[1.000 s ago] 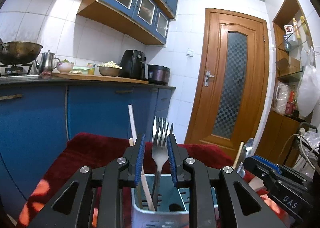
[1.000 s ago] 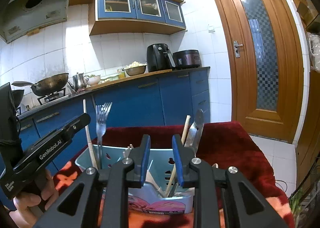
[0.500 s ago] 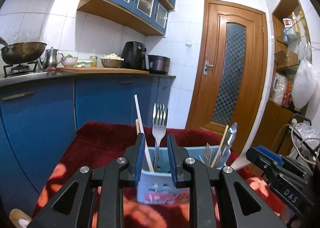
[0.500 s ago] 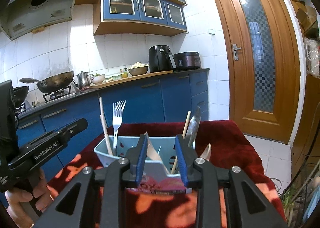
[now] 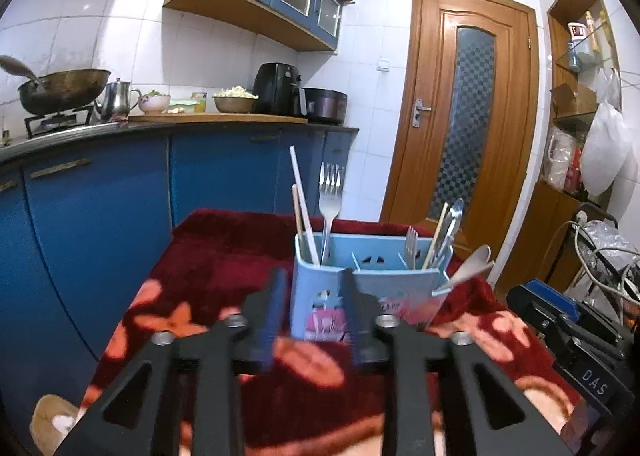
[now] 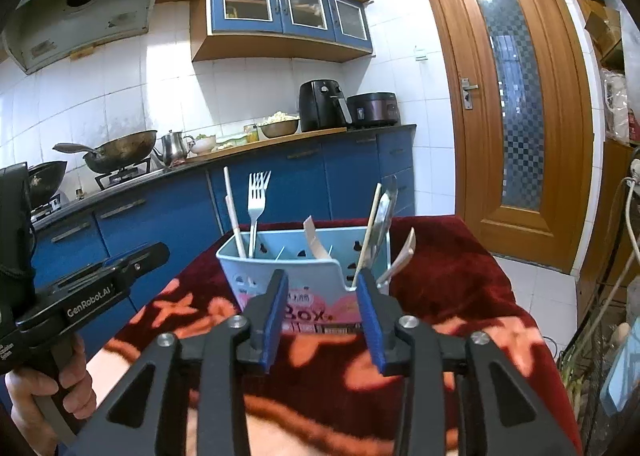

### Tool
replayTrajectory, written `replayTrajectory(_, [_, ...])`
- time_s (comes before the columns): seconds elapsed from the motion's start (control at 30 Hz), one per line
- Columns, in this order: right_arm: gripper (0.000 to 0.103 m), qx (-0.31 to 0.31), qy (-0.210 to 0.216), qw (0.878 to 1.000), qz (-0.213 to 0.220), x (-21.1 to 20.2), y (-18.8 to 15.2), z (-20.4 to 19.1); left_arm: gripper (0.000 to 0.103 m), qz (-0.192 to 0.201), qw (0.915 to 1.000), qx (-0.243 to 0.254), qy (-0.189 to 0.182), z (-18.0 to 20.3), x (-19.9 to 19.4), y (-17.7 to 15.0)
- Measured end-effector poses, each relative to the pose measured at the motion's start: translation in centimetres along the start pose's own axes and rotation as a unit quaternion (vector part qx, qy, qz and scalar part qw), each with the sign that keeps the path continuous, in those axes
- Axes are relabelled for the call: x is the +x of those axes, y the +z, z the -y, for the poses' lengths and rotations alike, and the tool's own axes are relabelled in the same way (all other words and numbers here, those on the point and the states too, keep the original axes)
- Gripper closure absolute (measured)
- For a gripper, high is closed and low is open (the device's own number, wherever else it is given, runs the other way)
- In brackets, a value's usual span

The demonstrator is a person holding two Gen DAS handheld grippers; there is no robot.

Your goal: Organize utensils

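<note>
A light blue utensil caddy (image 5: 372,288) (image 6: 304,276) stands on a red floral cloth (image 5: 208,256). Its left compartment holds a fork (image 5: 330,196) (image 6: 256,196) and white and wooden chopsticks (image 5: 302,208). The right compartment holds a smaller fork (image 5: 411,242), a chopstick and metal utensils (image 5: 452,224), and a spoon (image 5: 472,266) leans out at the right end. My left gripper (image 5: 314,298) is open and empty, back from the caddy. My right gripper (image 6: 322,302) is open and empty, also short of the caddy.
Blue kitchen cabinets (image 5: 120,208) and a counter with a wok (image 5: 64,90), kettle and air fryer (image 5: 278,90) run behind. A wooden door (image 5: 468,116) stands at the right. Cables and shelves (image 5: 592,240) crowd the far right. The cloth's edges drop off at left and far side.
Both grippers have pulled back from the caddy and opened wider. The left one has let go of the fork, which now stands in the left compartment.
</note>
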State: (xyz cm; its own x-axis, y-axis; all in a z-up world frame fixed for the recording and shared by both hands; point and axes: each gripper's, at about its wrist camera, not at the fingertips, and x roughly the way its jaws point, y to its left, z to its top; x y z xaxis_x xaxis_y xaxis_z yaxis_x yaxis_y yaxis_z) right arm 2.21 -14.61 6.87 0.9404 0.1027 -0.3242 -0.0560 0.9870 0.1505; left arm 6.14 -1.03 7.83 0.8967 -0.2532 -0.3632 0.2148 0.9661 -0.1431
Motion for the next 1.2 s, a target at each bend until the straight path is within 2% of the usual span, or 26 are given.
replayTrajectory(0.03, [0.049, 0.000, 0.001, 1.000, -0.001, -0.3, -0.2, 0.0, 0.049, -0.001, 1.0000, -0.001, 0.002, -0.1, -0.5, -0.4])
replayTrajectory(0.07, [0.043, 0.000, 0.001, 1.000, -0.002, -0.7, -0.5, -0.1, 0.042, -0.001, 1.0000, -0.001, 0.003, -0.3, -0.8, -0.6])
replayTrajectory(0.23, [0.028, -0.009, -0.007, 1.000, -0.003, -2.2, -1.7, -0.6, 0.025, -0.011, 0.9998, 0.006, 0.012, -0.4, -2.2, -2.1])
replayTrajectory(0.47, [0.000, -0.013, -0.030, 0.999, 0.003, -3.9, -3.4, -0.6, 0.019, -0.013, 0.9996, 0.013, 0.019, -1.1, -3.6, -3.8])
replayTrajectory(0.67, [0.000, -0.003, -0.035, 0.999, -0.013, -4.1, -5.5, 0.1, 0.001, -0.007, 0.9988, 0.020, 0.044, -1.5, -4.1, -5.3])
replayTrajectory(0.93, [0.000, 0.014, -0.042, 0.999, -0.016, -3.4, -7.7, 1.7, 0.001, -0.008, 0.9982, 0.027, 0.053, -1.8, -3.3, -7.4])
replayTrajectory(1.2, [0.000, -0.012, -0.081, 0.997, 0.011, -3.0, -9.0, 2.3, 0.001, 0.006, 0.9989, 0.016, 0.044, -2.0, -2.8, -8.4])
